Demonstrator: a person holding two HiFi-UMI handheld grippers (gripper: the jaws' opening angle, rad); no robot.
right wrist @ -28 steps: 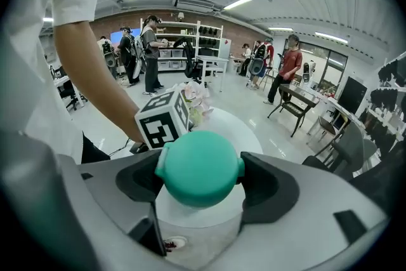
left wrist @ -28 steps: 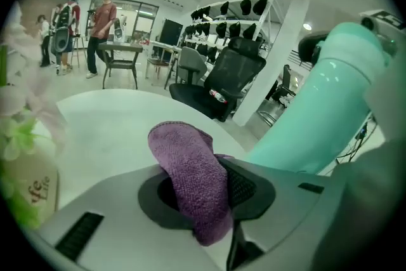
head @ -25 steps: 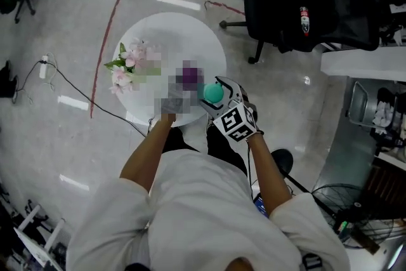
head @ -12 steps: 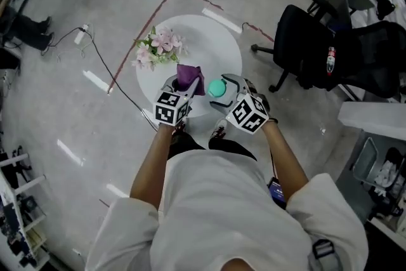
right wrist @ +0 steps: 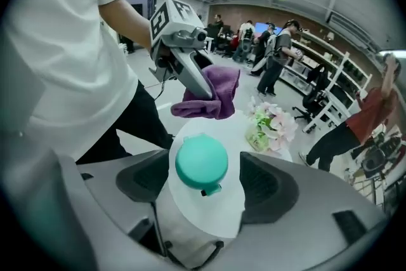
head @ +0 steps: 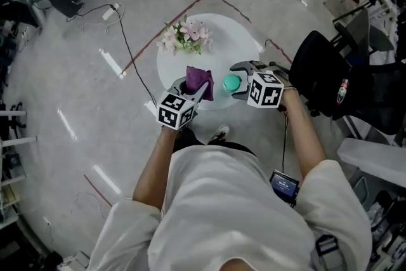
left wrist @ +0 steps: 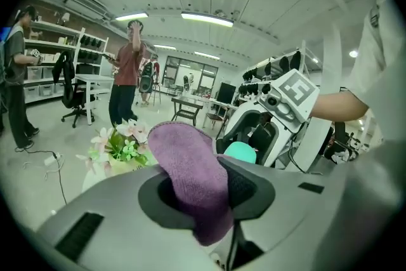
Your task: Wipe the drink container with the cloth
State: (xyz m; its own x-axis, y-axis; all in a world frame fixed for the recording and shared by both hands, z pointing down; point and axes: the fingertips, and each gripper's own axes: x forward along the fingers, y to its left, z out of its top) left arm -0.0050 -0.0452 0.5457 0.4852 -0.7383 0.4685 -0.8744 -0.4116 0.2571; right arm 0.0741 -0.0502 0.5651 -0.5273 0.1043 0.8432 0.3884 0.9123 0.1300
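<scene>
White plastic drink container (right wrist: 202, 162), round teal lid
It is gripped between the closing right claw (right wrist: 204, 182); beside it, a purple fleecy cloth (left wrist: 190, 168) is clamped in the left claw (left wrist: 209, 190).

No word, number or brand can be read in any of the views. The left cube (head: 176, 112), just behind the left fingers (head: 204, 91), and the right cube (head: 265, 89), just behind the right fingers (head: 243, 65), carry only black and white square patterns, no letters. A red and white patch (head: 343, 91) on the black chair (head: 320, 70), to the right of the right fingers, is too small to read.
</scene>
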